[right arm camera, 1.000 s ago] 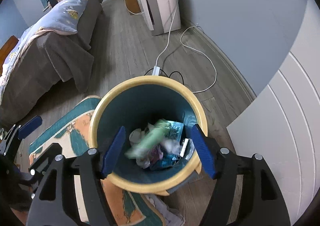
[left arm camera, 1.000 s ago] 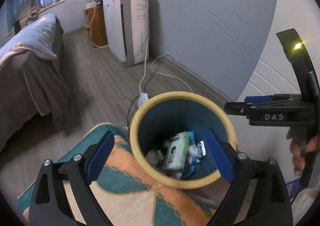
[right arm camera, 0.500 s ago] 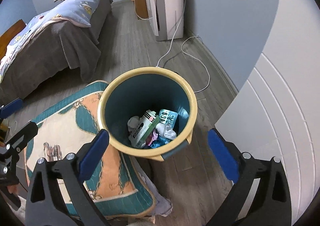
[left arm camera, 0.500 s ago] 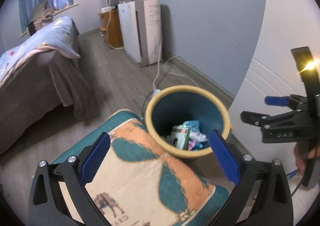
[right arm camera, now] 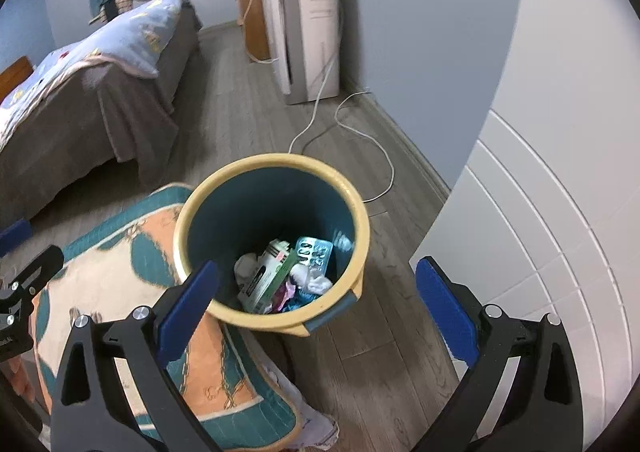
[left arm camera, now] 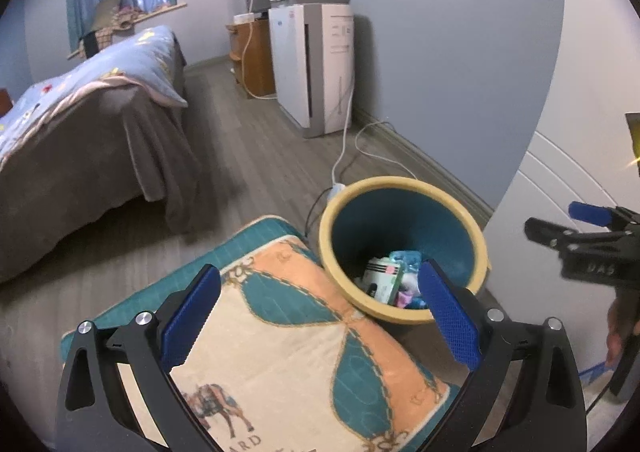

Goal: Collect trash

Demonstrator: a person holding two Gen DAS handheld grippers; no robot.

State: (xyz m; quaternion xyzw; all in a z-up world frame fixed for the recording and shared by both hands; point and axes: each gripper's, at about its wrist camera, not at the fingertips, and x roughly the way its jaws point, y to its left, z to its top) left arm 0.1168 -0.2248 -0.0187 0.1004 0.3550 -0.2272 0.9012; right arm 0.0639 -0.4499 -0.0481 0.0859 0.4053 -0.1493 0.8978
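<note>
So both grippers are empty here; the left hand-held gripper (left arm camera: pixel 320 316) has its blue pads spread as wide as they go, having just finished opening, with nothing between them but the patterned rug (left arm camera: pixel 288 352) underneath; the right hand-held gripper (right arm camera: pixel 316 308) is the same story, jaws just opened all the way and wide apart, nothing gripped, hanging over the near side of the bin. The trash bin (right arm camera: pixel 362 228), teal inside with a yellow rim, stands on the grey wood floor (right arm camera: pixel 248 99) right at the far right corner of the rug, close to the white panelled wall (right arm camera: pixel 560 211) on the right; the trash is all down in the bottom of it: a green-and-white carton (right arm camera: pixel 268 276) lying tilted, a silver blister pack (right arm camera: pixel 316 252) just to its right, some crumpled white tissue (right arm camera: pixel 316 282) and bits of pink and blue wrapper I can't make out any better. In the left wrist view the right tool shows at the right edge with a bit of the person's hand (left arm camera: pixel 618 328) under it. Further back there's a white air purifier (left arm camera: pixel 316 63) against the blue wall, its white cable (right arm camera: pixel 360 131) snaking over the floor toward the bin; a bed (left arm camera: pixel 80 123) with a grey cover and blue quilt sits off to the left.
</note>
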